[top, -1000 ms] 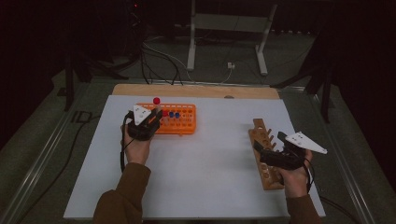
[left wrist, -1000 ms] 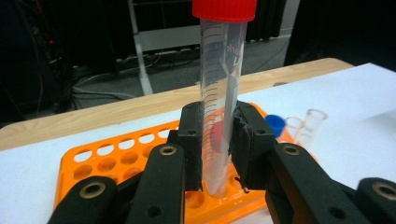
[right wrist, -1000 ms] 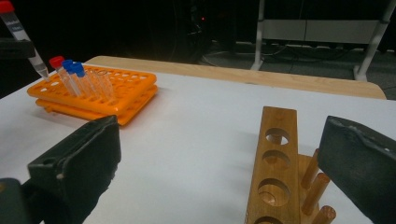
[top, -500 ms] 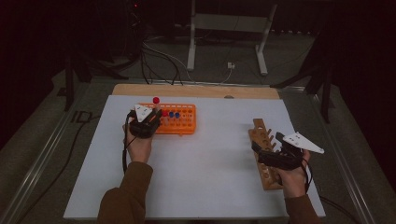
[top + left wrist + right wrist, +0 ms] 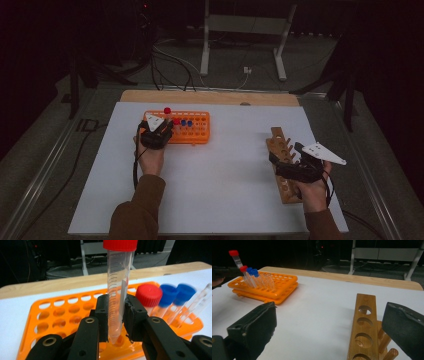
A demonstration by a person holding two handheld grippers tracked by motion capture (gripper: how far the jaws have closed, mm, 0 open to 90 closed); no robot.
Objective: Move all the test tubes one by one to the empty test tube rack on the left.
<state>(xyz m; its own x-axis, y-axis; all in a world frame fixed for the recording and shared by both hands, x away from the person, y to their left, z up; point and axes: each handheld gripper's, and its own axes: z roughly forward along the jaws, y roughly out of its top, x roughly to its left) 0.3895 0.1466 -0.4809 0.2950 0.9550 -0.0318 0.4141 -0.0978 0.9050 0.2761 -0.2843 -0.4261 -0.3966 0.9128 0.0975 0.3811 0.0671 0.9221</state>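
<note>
A clear tube with a red cap (image 5: 117, 287) stands upright between the jaws of my left gripper (image 5: 117, 315), which is shut on its lower half. Its pointed tip reaches a hole in the orange rack (image 5: 50, 312). In the high view the left gripper (image 5: 165, 131) hovers over the left end of the orange rack (image 5: 199, 134), the red cap (image 5: 167, 111) above it. My right gripper (image 5: 282, 162) rests over the wooden rack (image 5: 279, 142) at the right, and its jaws (image 5: 330, 315) stand wide open with nothing between them.
The orange rack also holds another red-capped tube (image 5: 149, 296), two blue-capped tubes (image 5: 176, 295) and a clear uncapped one (image 5: 200, 300). The wooden rack (image 5: 364, 322) has round holes and pegs. A white mat (image 5: 225, 175) covers the table; a wooden strip (image 5: 210, 97) runs along its far edge.
My left gripper has sunk a little with the red-capped tube, bringing it down toward the orange rack. The right gripper has stayed where it was.
</note>
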